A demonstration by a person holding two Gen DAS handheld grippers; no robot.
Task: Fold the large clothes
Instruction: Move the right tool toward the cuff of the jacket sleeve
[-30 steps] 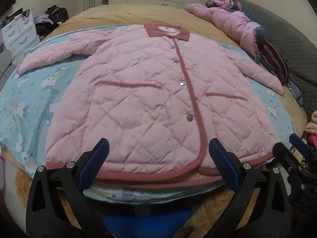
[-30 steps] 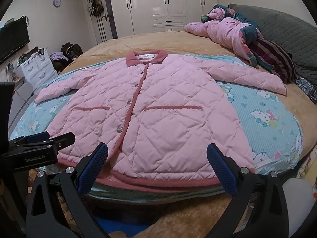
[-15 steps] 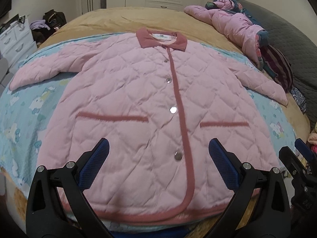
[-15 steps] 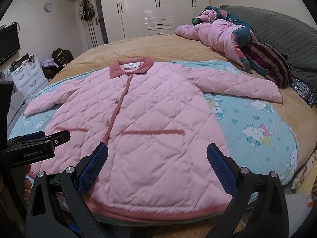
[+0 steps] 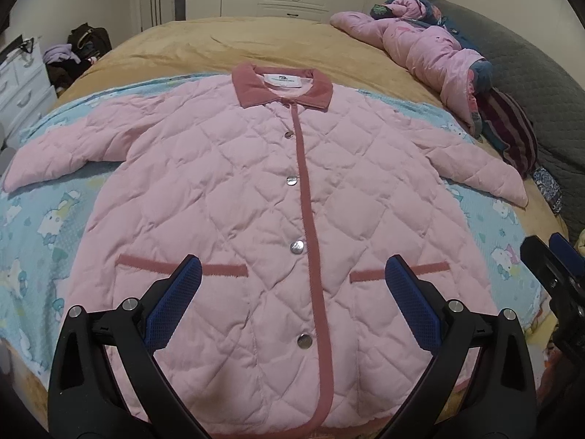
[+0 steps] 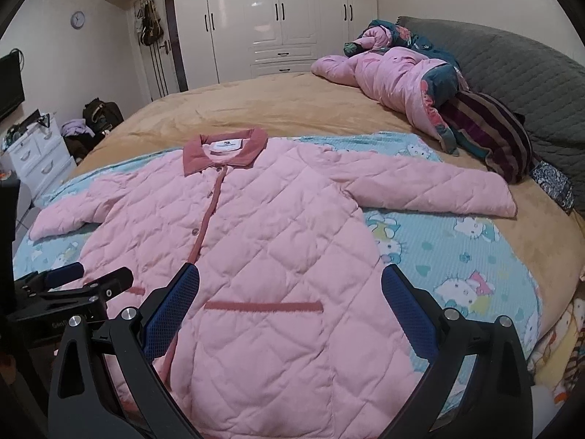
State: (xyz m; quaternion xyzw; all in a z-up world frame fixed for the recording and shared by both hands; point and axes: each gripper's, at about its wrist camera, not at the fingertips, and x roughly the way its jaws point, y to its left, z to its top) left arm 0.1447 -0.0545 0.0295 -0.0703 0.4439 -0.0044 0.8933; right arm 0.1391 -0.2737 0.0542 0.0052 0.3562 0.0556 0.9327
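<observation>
A pink quilted jacket (image 5: pixel 256 197) with a dark-pink collar and trim lies flat, buttoned, front up, sleeves spread, on a light-blue cartoon blanket (image 5: pixel 40 219) on the bed. It also shows in the right wrist view (image 6: pixel 278 256). My left gripper (image 5: pixel 292 274) is open and empty, hovering above the jacket's lower front, over the pockets. My right gripper (image 6: pixel 290 281) is open and empty, above the jacket's lower right side. The left gripper (image 6: pixel 87 278) shows at the left edge of the right wrist view. The right gripper (image 5: pixel 552 252) shows at the right edge of the left wrist view.
A crumpled pink coat (image 6: pixel 395 77) and striped clothes (image 6: pixel 490 131) lie at the far right of the tan bed (image 6: pixel 256 106), against a grey headboard (image 6: pixel 530 73). White wardrobes (image 6: pixel 278 18) stand behind. A white dresser (image 6: pixel 36 161) and bags stand at left.
Both grippers have moved forward from the hem over the jacket's lower body. The jacket has not moved. Both stay open.
</observation>
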